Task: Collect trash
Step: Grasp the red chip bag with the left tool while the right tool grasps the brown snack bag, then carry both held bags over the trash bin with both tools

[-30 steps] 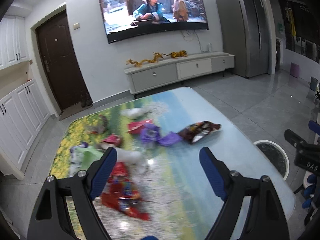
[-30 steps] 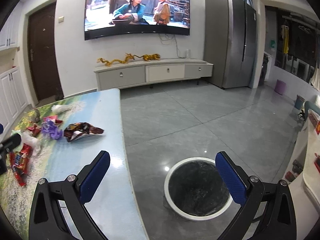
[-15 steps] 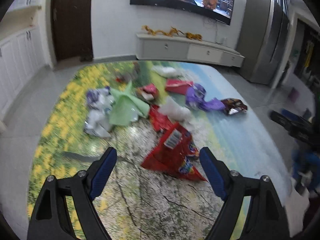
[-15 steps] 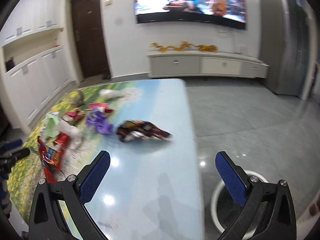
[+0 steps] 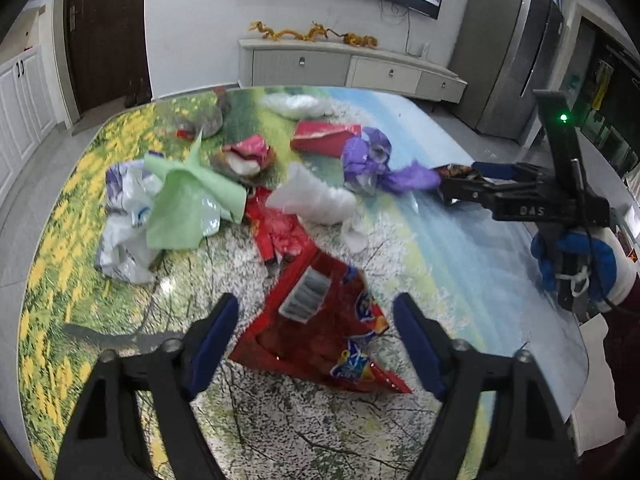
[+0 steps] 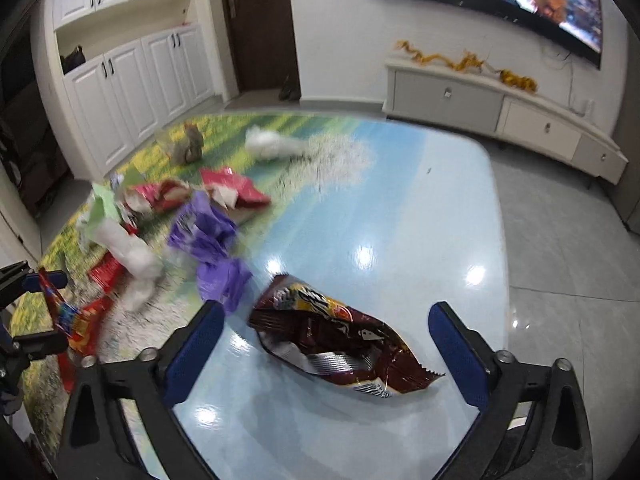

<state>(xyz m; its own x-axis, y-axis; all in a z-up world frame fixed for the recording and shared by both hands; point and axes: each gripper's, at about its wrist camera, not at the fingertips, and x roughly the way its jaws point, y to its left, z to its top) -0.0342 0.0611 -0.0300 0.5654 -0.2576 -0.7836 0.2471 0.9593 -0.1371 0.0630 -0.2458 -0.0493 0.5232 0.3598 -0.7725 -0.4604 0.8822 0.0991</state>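
Left wrist view: the left gripper (image 5: 316, 336) has its fingers spread wide, one on each side of the near end of a red snack bag (image 5: 320, 328) lying flat on the worktop (image 5: 460, 248). Beyond the bag lie a green wrapper (image 5: 188, 204), a white plastic bag (image 5: 124, 224), a purple wrapper (image 5: 376, 164) and a white crumpled bag (image 5: 312, 200). Right wrist view: the right gripper (image 6: 326, 344) also has its fingers spread wide, flanking a dark brown snack bag (image 6: 340, 344) on the blue right part of the worktop. No finger visibly touches either bag.
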